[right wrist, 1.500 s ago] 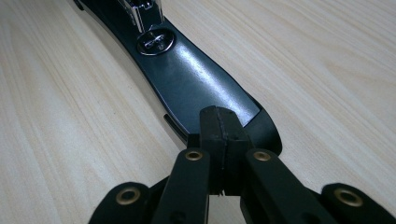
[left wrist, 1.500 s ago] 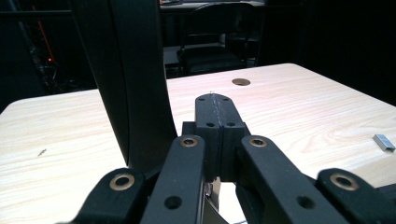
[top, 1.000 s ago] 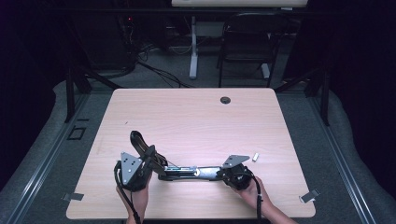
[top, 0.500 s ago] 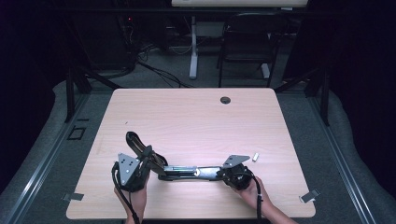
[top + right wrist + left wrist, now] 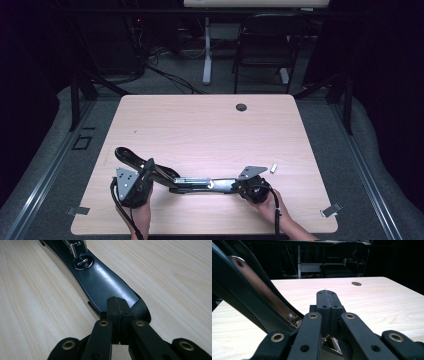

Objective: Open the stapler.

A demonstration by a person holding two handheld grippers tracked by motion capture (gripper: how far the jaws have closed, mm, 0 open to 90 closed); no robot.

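My left claw [image 5: 131,187] is closed, its jaws pressed together with nothing between them, just beside the raised arm of the stapler [image 5: 195,184]. My right claw [image 5: 254,189] is likewise closed and empty, its tips resting at the stapler's flat rear end. The stapler lies opened out along the near edge of the worktop [image 5: 210,130], toward the near-left corner. I judge it rigid, fairly heavy, smooth and slippery; grip the narrow base end. No containers present.
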